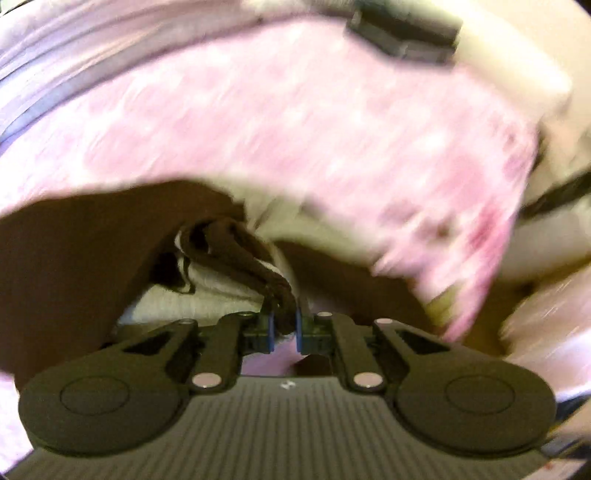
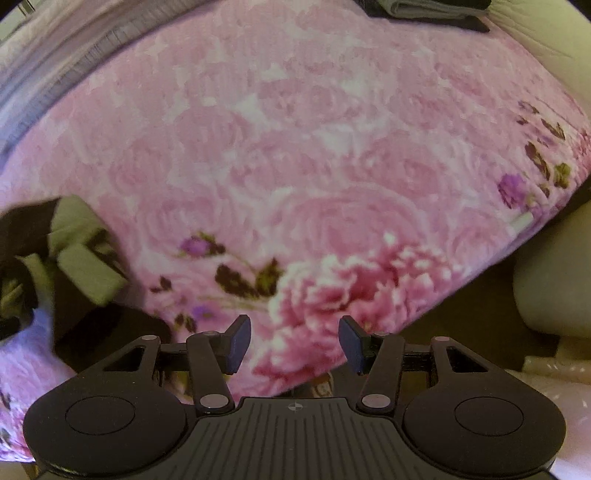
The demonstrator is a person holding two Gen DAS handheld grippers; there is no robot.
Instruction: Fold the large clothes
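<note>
Pinching a brown garment [image 1: 236, 254] in my left gripper [image 1: 283, 328].
My right gripper [image 2: 294, 345] hangs wide apart over the pink floral blanket [image 2: 295, 155].

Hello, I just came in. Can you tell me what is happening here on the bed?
A person is folding clothes on a bed covered by a pink floral blanket, holding tongs in each hand. The left tongs are shut on a brown and white garment, pinching a bunched edge of it; that view is blurred. The right tongs are open and hold nothing, above the blanket near its edge. Some folded clothes lie at the far side.
</note>
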